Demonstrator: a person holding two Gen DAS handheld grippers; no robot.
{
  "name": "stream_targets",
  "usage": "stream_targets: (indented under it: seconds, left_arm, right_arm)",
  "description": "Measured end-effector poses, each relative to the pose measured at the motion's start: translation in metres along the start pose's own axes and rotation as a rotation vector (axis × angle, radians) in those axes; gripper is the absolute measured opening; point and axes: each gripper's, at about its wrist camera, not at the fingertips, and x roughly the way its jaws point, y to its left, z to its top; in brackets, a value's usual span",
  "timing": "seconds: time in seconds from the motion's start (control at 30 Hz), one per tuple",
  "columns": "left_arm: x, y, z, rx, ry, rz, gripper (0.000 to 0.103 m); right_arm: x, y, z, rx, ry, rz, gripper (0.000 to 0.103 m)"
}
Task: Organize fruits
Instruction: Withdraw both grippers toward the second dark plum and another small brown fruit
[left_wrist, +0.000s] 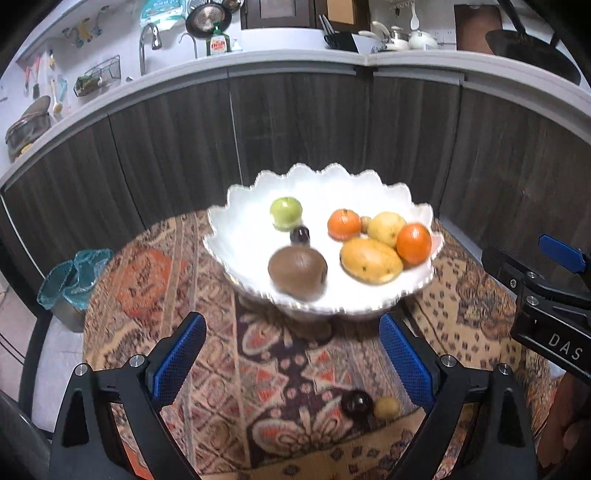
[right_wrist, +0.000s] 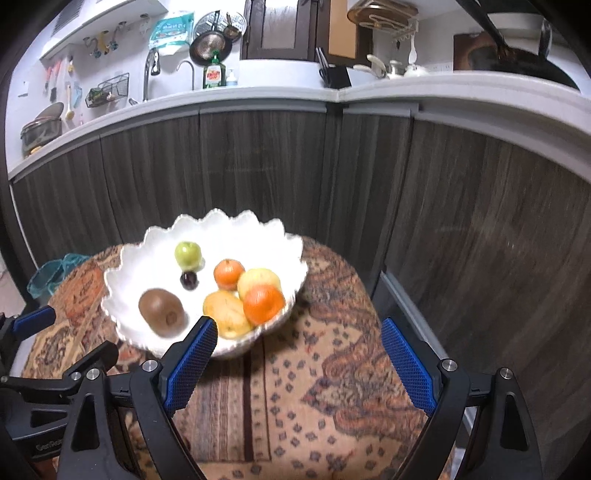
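A white scalloped bowl (left_wrist: 243, 206) (right_wrist: 129, 258) stands on a round table with a patterned cloth. It holds a kiwi (left_wrist: 297, 272) (right_wrist: 161, 312), a green apple (left_wrist: 286, 212) (right_wrist: 187, 254), a dark plum (left_wrist: 299, 235) (right_wrist: 188, 280), two oranges (left_wrist: 414, 243) (right_wrist: 263, 303), a mango (left_wrist: 370, 260) (right_wrist: 225, 312) and a yellow fruit (left_wrist: 386, 228) (right_wrist: 258, 281). A dark plum (left_wrist: 357, 403) and a small yellow fruit (left_wrist: 386, 407) lie on the cloth between my left gripper's fingers. My left gripper (left_wrist: 293, 358) is open and empty, in front of the bowl. My right gripper (right_wrist: 301, 360) is open and empty, to the bowl's right.
A bin with a teal liner (left_wrist: 72, 280) (right_wrist: 48, 275) stands left of the table. Dark wood cabinets (left_wrist: 295, 122) under a grey counter run close behind the table. The right gripper's body (left_wrist: 546, 295) shows at the right edge of the left wrist view.
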Motion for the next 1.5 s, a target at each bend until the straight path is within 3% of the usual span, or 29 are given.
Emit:
stream_targets:
  seconds: [0.73,0.87,1.07,1.33,1.5]
  left_arm:
    - [0.033,-0.013,-0.045,-0.003,0.165,-0.084,0.068]
    - [0.035,-0.011,-0.046,-0.010,0.174,-0.105,0.068]
    - [0.036,-0.010,-0.049,-0.026,0.190,-0.135,0.059]
    - [0.045,-0.020,-0.053,-0.026,0.227,-0.181,0.038]
    - [0.047,-0.027,-0.056,-0.010,0.211,-0.161,0.034]
  right_arm:
    - [0.027,-0.013,-0.057,0.046,0.184,0.008,0.091]
    - [0.028,-0.013,-0.059,0.048,0.192,0.008,0.091]
    - [0.029,-0.014,-0.060,0.052,0.194,0.007,0.091]
    - [0.031,-0.020,-0.061,0.067,0.202,0.009,0.091]
    - [0.031,-0.023,-0.060,0.071,0.203,0.002,0.091]
